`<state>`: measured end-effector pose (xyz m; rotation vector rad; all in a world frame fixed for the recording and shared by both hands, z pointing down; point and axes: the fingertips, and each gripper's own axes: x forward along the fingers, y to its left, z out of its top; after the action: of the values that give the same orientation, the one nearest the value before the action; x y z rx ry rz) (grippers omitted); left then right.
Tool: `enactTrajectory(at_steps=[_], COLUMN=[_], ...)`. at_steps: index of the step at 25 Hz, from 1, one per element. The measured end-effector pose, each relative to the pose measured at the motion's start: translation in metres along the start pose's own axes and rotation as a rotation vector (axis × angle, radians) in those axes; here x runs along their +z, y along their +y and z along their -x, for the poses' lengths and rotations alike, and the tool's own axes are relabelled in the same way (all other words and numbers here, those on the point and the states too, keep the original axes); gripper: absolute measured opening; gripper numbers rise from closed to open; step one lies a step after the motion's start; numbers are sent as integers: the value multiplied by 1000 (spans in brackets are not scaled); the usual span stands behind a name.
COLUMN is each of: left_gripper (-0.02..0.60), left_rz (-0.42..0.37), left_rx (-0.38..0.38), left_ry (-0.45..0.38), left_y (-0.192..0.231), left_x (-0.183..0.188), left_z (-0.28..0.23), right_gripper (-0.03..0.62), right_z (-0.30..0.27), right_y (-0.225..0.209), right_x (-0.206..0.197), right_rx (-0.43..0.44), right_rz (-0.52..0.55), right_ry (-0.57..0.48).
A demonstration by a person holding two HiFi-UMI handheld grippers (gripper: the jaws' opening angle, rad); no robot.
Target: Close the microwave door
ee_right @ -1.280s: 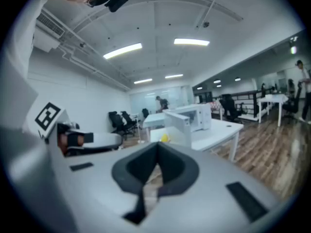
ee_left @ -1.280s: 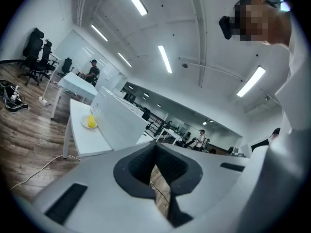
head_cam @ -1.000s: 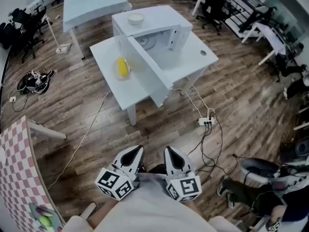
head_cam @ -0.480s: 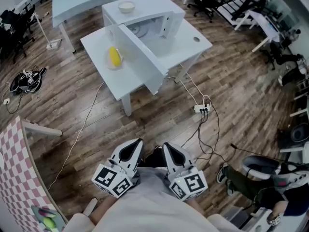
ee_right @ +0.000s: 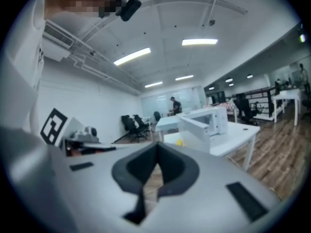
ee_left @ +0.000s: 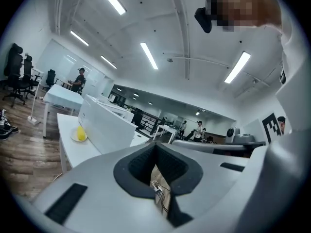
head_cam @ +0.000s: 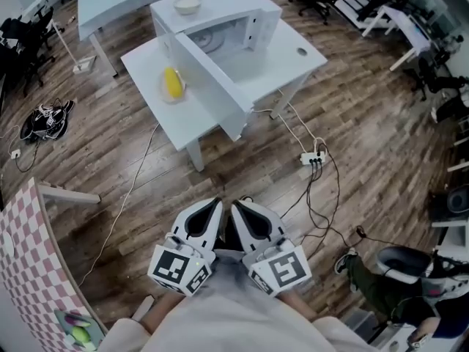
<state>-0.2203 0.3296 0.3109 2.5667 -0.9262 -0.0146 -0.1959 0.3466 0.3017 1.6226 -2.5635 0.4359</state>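
Head view alone shows bowl (head_cam: 187, 5) atop microwave (head_cam: 233, 4).

Colour findings: the microwave (head_cam: 220, 20), its door (head_cam: 212, 86) and the tabletop (head_cam: 289, 61) are all showing plain white. The item (head_cam: 172, 83) on the pale plate (head_cam: 163, 94) is showing yellow. The floor (head_cam: 110, 167) is presenting dark brown wood planking. The left gripper (head_cam: 210, 213) and the right gripper (head_cam: 244, 213) are showing white shells, black jaw linings and black-and-white square markers. The cloth (head_cam: 29, 262) is displaying red-and-white checks.
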Motion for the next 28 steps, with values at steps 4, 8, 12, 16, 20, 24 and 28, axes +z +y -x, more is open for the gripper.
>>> enactTrajectory(at_steps=[4,8,12,16,20,24,28], left_gripper=[16,15,15,15,15,15,15], left_rz=[-56,-99,-94,-97,-102,-103,-106], left_rx=[42,112,121,121,128,142,155], left_ry=[1,49,89,45,28,40,57], left_y=[0,10,15,14,12,16,21], left_x=[7,-3,-11,-2,1,1,3], left_z=[-20,-32,-47,-60,-74,-90,-109], right_gripper=[20,20,20,20,20,20,20], right_z=[-14,-26,-34,-39,-42,-49,-59], right_y=[-12,-26,-38,-53,-69,-84,-100], right_x=[3,-10,-19,-16,-13,-13,-8], right_rx=[-9,-33,-36,-2,-8,2,17], right_rz=[-30,-47,-63,-120,-122,-115,-112], right_ry=[22,94,169,177,153,163,165])
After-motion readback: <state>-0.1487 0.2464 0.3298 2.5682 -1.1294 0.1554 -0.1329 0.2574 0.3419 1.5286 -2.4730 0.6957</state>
